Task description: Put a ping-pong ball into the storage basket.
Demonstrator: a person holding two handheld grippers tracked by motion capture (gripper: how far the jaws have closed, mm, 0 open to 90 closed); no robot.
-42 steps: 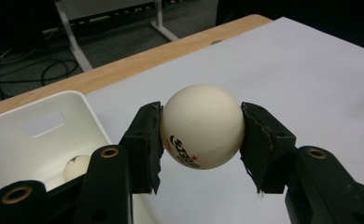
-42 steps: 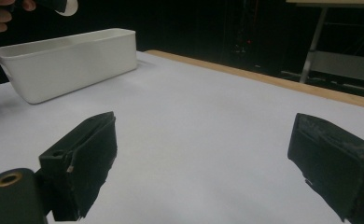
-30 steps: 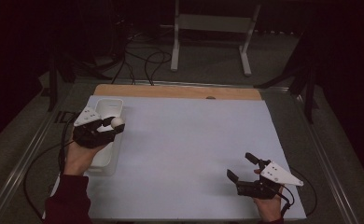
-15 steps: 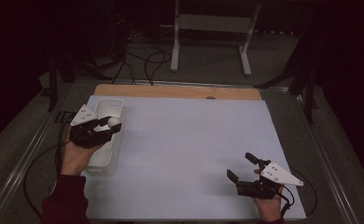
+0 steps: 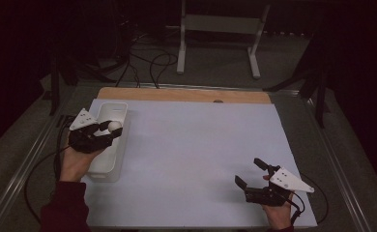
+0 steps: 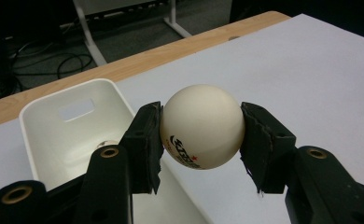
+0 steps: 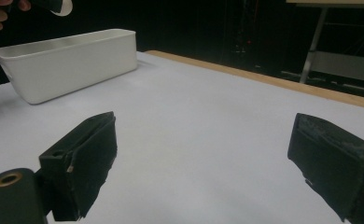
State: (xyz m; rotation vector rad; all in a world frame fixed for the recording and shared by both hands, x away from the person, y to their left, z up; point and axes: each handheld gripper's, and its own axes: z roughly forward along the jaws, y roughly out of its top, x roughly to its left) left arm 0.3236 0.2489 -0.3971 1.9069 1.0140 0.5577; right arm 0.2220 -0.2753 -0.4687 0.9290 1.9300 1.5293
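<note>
We take the white bin (image 5: 110, 145) at the left edge of the table as our landmark. In the high view we see the left gripper (image 5: 110, 130) held over that bin, roughly above its middle, with the person's left hand (image 5: 75, 162) coming up beside the bin's near end. Its two black jaws are clamped on a white ping-pong ball (image 5: 114, 126), one pad pressed against each side of it. The left gripper view makes this plain: the ball (image 6: 202, 127) sits squarely between the pads (image 6: 148, 140), its printed mark and small red star turned down toward the camera, and it is lifted clear of the bin (image 6: 45, 121), whose open inside lies below and behind it. Down in that bin, just past the left jaw, we can make out a small pale round shape that may be a second ball, though most of it is hidden.

The right gripper (image 5: 250, 175) is well apart from the bin, near the opposite front corner of the white sheet (image 5: 196, 159) that covers the table. Its jaws stand wide apart with nothing between them. In the right gripper view the two pads (image 7: 89, 154) frame bare sheet (image 7: 194, 140), and the bin (image 7: 68, 63) stands far off beyond them, its long side wall facing us.
</note>
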